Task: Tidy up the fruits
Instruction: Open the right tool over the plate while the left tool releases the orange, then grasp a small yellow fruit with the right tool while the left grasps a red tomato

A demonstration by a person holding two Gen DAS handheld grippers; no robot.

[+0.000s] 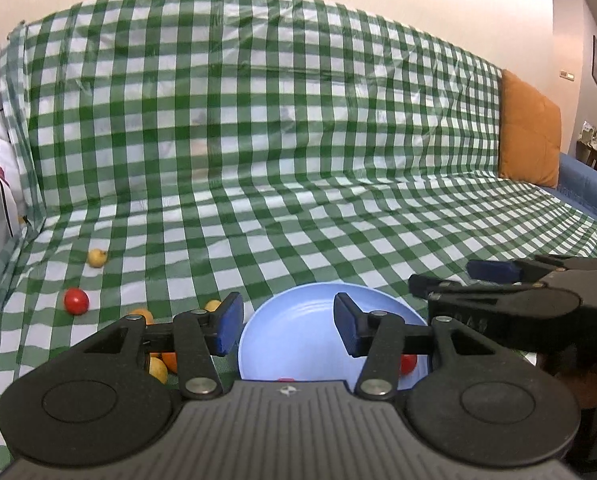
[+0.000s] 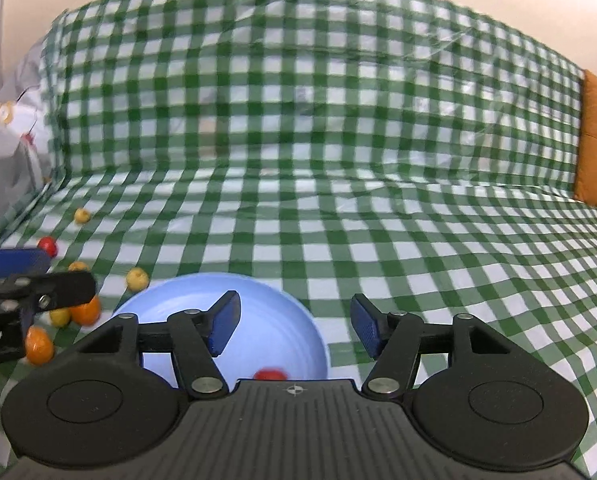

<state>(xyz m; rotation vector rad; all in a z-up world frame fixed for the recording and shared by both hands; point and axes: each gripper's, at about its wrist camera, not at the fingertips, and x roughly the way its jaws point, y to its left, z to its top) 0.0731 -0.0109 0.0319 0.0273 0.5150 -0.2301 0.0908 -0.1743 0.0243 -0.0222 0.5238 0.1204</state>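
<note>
Green checked cloth (image 1: pixel 298 208) covers a sofa. Both the left gripper (image 1: pixel 288 326) and right gripper (image 2: pixel 294 322) hover, jaws apart and empty, above a blue bowl (image 2: pixel 258 292) holding what looks like one red fruit (image 2: pixel 270 374); other fruits (image 2: pixel 84 312) lie scattered just left of it.

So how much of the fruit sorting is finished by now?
Just begun, it seems. Red fruit already lies in the blue bowl. Nothing is in hand: the left gripper and right gripper are both open and empty. Left on the checked cloth: a red fruit, a yellow one and the orange cluster.
</note>
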